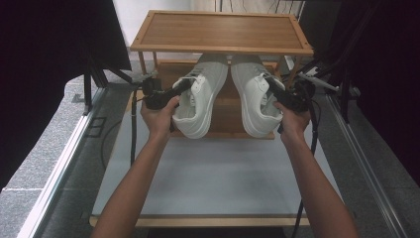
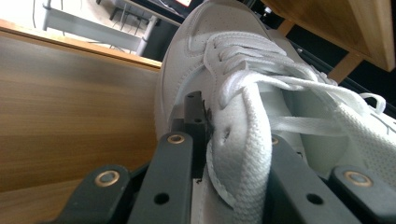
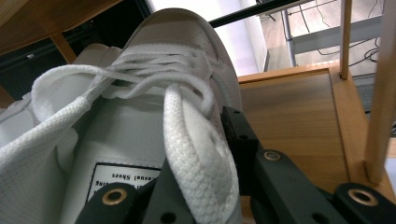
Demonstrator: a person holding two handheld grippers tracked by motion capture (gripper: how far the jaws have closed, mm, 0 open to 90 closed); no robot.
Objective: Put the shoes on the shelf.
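Both pairs of fingers are clamped on collar edges, your left gripper [image 1: 184,85] on the left shoe [image 1: 198,101], your right gripper [image 1: 271,83] on the right shoe [image 1: 252,99], at the shelf's [image 1: 220,30] near middle tier; collars seem soft, so grip deep.

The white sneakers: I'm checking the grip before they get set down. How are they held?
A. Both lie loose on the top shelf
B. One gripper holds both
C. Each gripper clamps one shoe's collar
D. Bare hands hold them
C: the left gripper pinches the left sneaker at its collar, the right gripper the right sneaker.
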